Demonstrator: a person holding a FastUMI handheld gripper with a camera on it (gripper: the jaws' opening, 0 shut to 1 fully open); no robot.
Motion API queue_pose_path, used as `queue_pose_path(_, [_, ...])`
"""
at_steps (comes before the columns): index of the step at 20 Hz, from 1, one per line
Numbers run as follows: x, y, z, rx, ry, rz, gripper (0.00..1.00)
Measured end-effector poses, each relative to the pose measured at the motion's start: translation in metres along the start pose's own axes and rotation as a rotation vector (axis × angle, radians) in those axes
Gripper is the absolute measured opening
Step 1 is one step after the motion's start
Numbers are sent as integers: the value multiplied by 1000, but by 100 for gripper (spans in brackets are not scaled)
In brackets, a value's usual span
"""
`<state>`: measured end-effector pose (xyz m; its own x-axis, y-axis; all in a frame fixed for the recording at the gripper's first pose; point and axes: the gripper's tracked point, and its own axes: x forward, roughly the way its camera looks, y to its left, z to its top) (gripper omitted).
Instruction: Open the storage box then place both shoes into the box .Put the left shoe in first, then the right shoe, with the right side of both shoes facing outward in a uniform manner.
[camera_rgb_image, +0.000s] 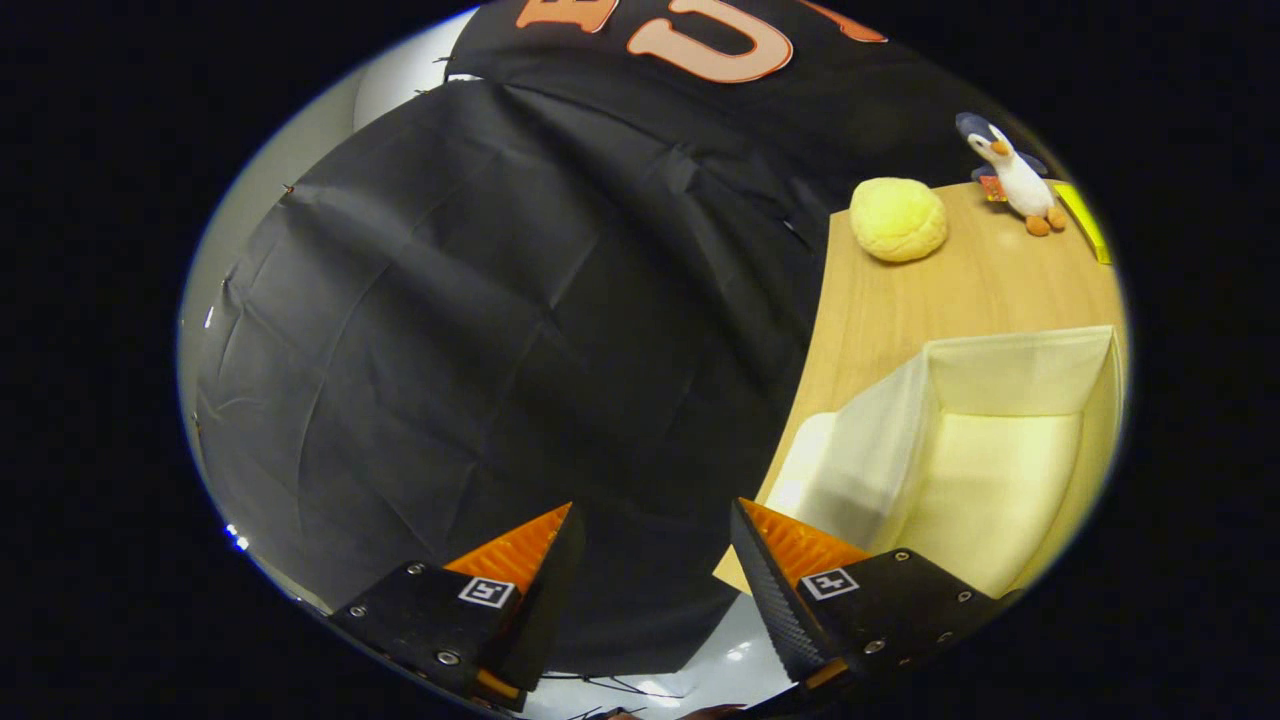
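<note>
My gripper (655, 520) is open, with nothing between its fingers; past them hangs the black cloth wall. Off to the right of the fingers stands a cream storage box (1000, 400) on a wooden table (900, 310). The box's top is open and its pale inside looks bare. Its near wall lies just beyond the right fingertip (760, 540). The view is tilted, so the table runs away to the upper right.
A yellow round plush (898, 219) lies on the table beyond the box. A small penguin toy (1015, 175) stands farther back, beside a yellow-green flat thing (1085, 225) at the table's far edge. The table's edge runs along the cloth.
</note>
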<state>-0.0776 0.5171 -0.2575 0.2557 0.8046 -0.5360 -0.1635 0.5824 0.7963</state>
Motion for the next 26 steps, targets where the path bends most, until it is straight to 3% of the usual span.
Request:
queue_pose_path(8, [-110,-118,20,-108,-166,-255,95])
queue_pose_path(14, [-191,-243,4,-151,-184,-544,96])
queue_pose_path(20, [-241,-338,-38,-86,-122,-696,95])
queue_pose_path(26, [-230,-390,-62,-121,-14,-737,84])
